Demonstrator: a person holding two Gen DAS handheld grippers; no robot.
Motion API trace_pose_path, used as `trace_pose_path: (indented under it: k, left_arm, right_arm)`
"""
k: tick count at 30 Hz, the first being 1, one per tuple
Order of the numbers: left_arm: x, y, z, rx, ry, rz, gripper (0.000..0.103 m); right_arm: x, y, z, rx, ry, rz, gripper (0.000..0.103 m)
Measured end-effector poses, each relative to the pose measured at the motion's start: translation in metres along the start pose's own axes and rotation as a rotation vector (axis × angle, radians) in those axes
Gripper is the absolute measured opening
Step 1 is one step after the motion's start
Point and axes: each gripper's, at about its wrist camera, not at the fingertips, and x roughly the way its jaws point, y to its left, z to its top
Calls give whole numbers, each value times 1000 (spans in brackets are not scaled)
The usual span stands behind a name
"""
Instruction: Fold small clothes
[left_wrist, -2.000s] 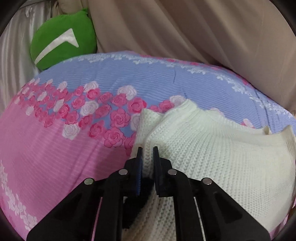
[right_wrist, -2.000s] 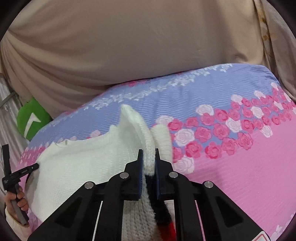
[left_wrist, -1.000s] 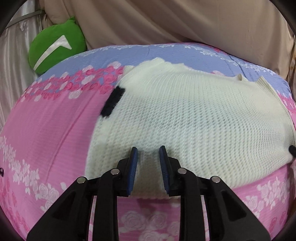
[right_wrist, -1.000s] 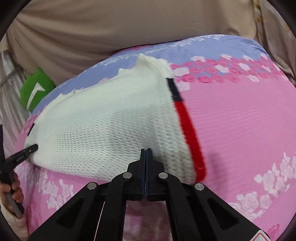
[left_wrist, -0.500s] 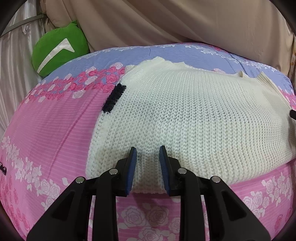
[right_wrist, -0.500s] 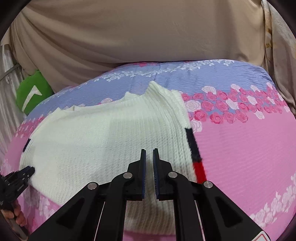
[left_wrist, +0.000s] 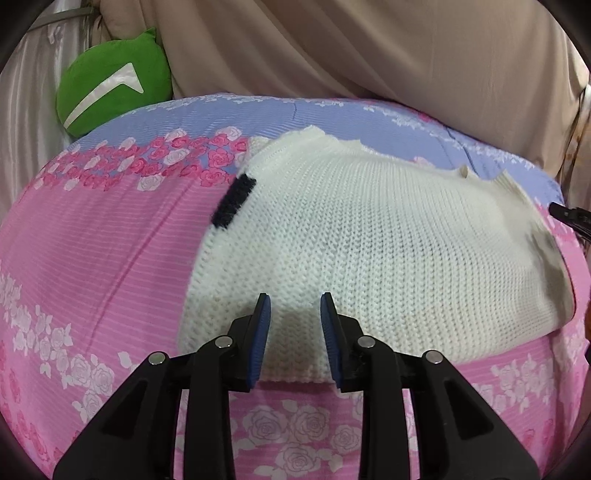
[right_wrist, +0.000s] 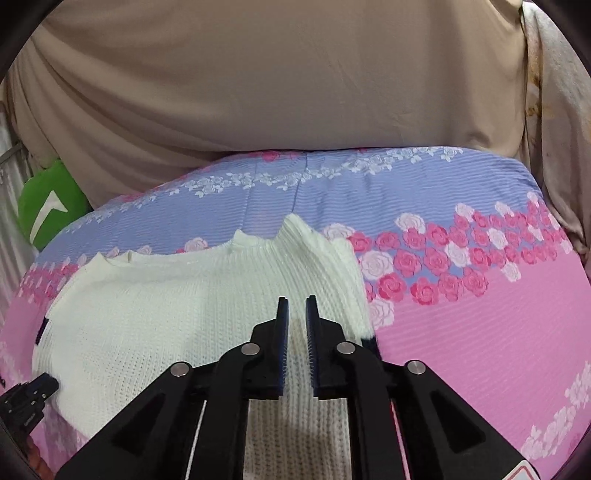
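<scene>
White knit sweater (left_wrist: 388, 251) lies folded flat on the floral bedsheet (left_wrist: 103, 266), roughly mid-bed, spanning the pink band and reaching up into the blue band. Left gripper (left_wrist: 294, 308) has its jaws spread, nothing between them, hovering over the sweater's near hem close to its left corner. Right gripper (right_wrist: 296, 308) jaws are parted by a narrow gap, no fabric pinched, sitting above the sweater's right side near the right edge. Edges: near hem runs just ahead of the left gripper; left edge carries a black patch (left_wrist: 232, 201); far edge is uneven with small bumps. Open sheet on all sides: wide pink area left of the sweater in the left wrist view, wide pink and rose-print area right of it in the right wrist view, blue strip behind up to the beige curtain (right_wrist: 277, 81). Green cushion (left_wrist: 110, 85) sits at the far left corner, well apart from the sweater. View differences: left wrist view shows the black patch full on and the right gripper's tip at its right margin; right wrist view shows the sweater's (right_wrist: 184, 302) right edge, a dark strip there mostly hidden behind the fingers, and the left gripper at lower left.
</scene>
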Motion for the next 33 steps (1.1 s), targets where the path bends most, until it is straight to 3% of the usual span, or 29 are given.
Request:
trace_pose_path:
  k: [1,2,4,7,9,10,12,15,17,18,20,27,28,33]
  left_arm:
    - [-4,3,3,-3,-16,12,32]
    - [-7,5,6,0,-30,21,33]
    - [-12,9,20,3,-57,33,41]
    - [-9,11,54,16,-91,33,56]
    - [8,9,82,30,-86,48,61]
    - [20,7,94,39,-68,41,61]
    - [53,4,118,31,-11,11,60]
    - [92,0,134,31,51,42,36]
    - [117,0,136,27,81,80,36]
    - [122,1,134,24,77,88,37]
    - [122,-5,131,54,46,121,38]
    - [102,-13,127,73,6,183,38]
    - [94,-13,125,76,-8,193,38]
    - [47,-21,113,105,-71,217,41]
  right_arm:
    - [8,-3,6,3,11,-10,42]
    - [20,-7,12,3,30,-27,48]
    - [40,-10,20,5,59,-58,48]
    - [66,-11,27,28,103,-15,48]
    - [81,-7,29,16,128,-38,37]
    - [85,-3,29,-4,136,-54,13]
    - [80,3,32,-10,112,-19,11]
    - [47,0,41,8,-15,29,10]
    - [42,-16,43,53,-43,17,9]
    - [55,-26,42,67,1,-16,10]
    - [100,-37,29,37,148,-79,11]
    - [50,-11,37,31,9,4,18]
    - [39,-2,34,15,-12,24,23]
    - [-5,54,5,-79,-40,136,23]
